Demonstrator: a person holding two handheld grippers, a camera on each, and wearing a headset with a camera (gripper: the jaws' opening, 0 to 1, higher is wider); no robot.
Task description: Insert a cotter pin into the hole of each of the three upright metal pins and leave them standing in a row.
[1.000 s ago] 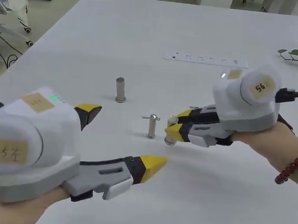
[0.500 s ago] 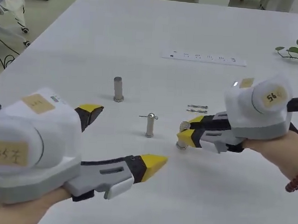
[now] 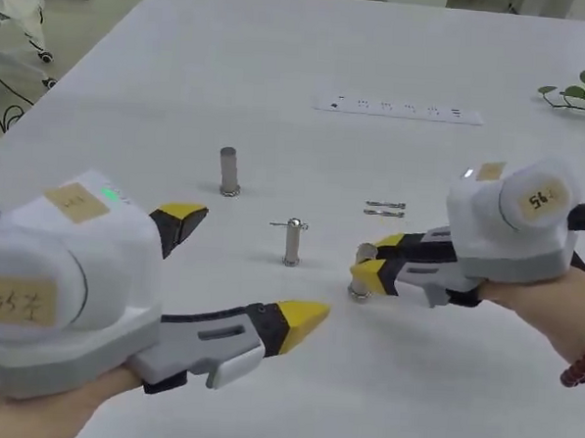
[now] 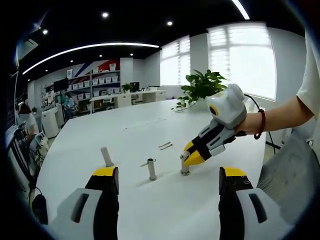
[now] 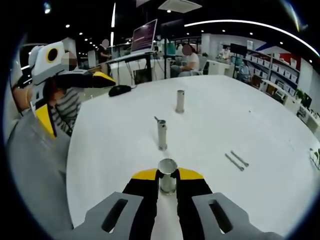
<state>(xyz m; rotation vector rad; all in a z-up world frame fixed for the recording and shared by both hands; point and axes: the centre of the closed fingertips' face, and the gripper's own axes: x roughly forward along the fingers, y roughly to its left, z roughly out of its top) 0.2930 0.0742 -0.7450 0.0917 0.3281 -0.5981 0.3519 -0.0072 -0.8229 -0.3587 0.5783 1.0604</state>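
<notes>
Three upright metal pins stand on the white table [image 3: 281, 71]. The far-left pin [image 3: 227, 170] is bare. The middle pin [image 3: 292, 242] has a cotter pin through its top. My right gripper [image 3: 369, 265] is shut on the third pin [image 3: 362, 272], which stands on the table to the right of the middle one; in the right gripper view that pin [image 5: 167, 182] sits between the jaws. Two loose cotter pins [image 3: 385, 209] lie behind the right gripper. My left gripper [image 3: 241, 265] is wide open near the front left, holding nothing, and faces the pins [image 4: 151, 169].
A white power strip [image 3: 398, 110] lies at the back of the table and a green plant [image 3: 579, 94] stands at the far right. A dark object [image 5: 120, 90] rests near the table's far-left edge. Bare table lies between the pins and me.
My right gripper has slid to the right with the third pin, away from the middle pin, uncovering the two loose cotter pins. The left gripper has stayed put.
</notes>
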